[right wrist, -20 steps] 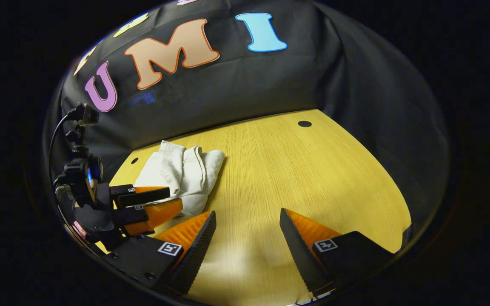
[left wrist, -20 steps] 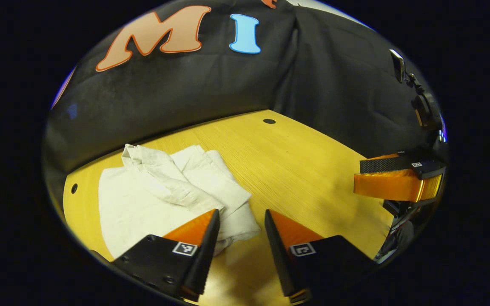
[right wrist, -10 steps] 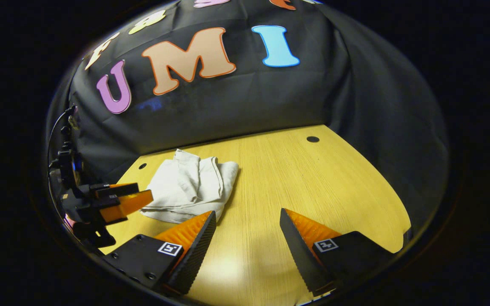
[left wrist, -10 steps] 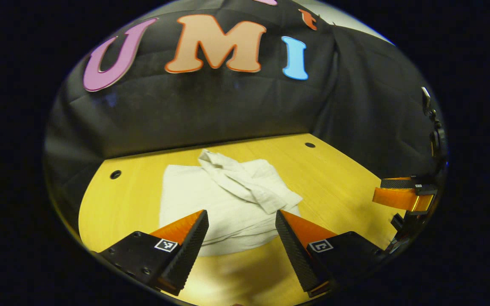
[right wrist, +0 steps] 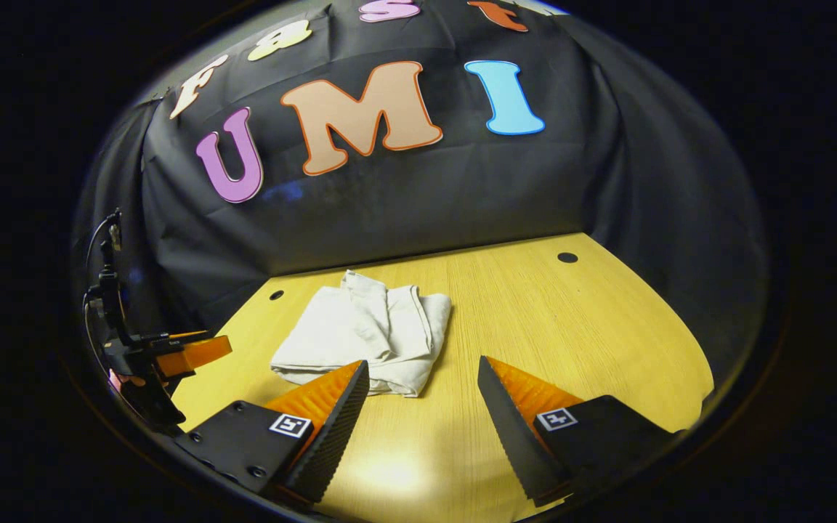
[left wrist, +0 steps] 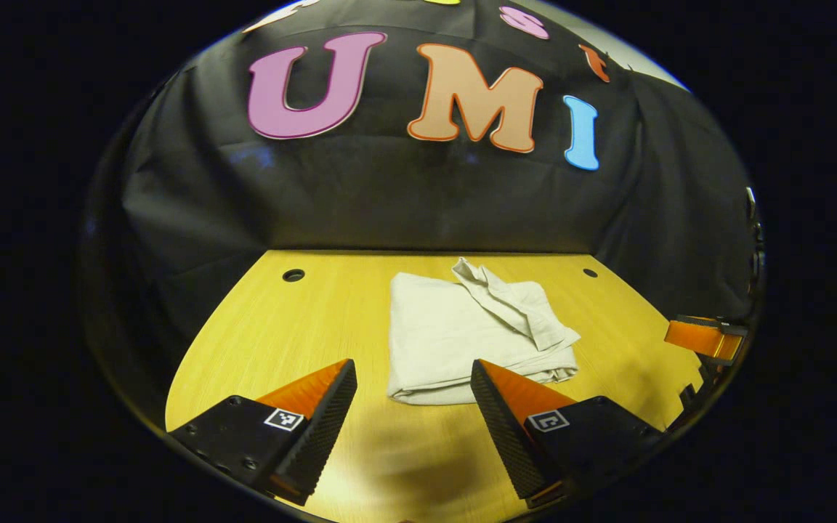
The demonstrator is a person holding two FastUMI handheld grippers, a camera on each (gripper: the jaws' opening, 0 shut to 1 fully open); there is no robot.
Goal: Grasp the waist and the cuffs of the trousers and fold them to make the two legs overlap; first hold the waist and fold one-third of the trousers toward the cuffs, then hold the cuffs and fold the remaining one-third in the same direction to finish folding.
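Note:
The pale trousers (left wrist: 473, 334) lie folded into a compact bundle on the wooden table (left wrist: 302, 334), with a rumpled flap on top. In the left gripper view my left gripper (left wrist: 413, 374) is open, its fingertips just short of the bundle's near edge and above the table. The right gripper's fingers (left wrist: 705, 338) show at that view's far right. In the right gripper view the trousers (right wrist: 368, 334) lie ahead and left, and my right gripper (right wrist: 422, 374) is open with nothing between its fingers. The left gripper (right wrist: 186, 352) shows at that view's left edge, held by a hand.
The table (right wrist: 571, 327) has small round holes (left wrist: 293, 275) (right wrist: 567, 257) near its back edge. Black cloth walls close the booth at the back and sides. A cable and mount (right wrist: 107, 276) rise above the left gripper.
Both grippers have drawn back from the folded trousers and lifted away. The left gripper view has swung left, so the bundle now sits farther off and central. Both stay open.

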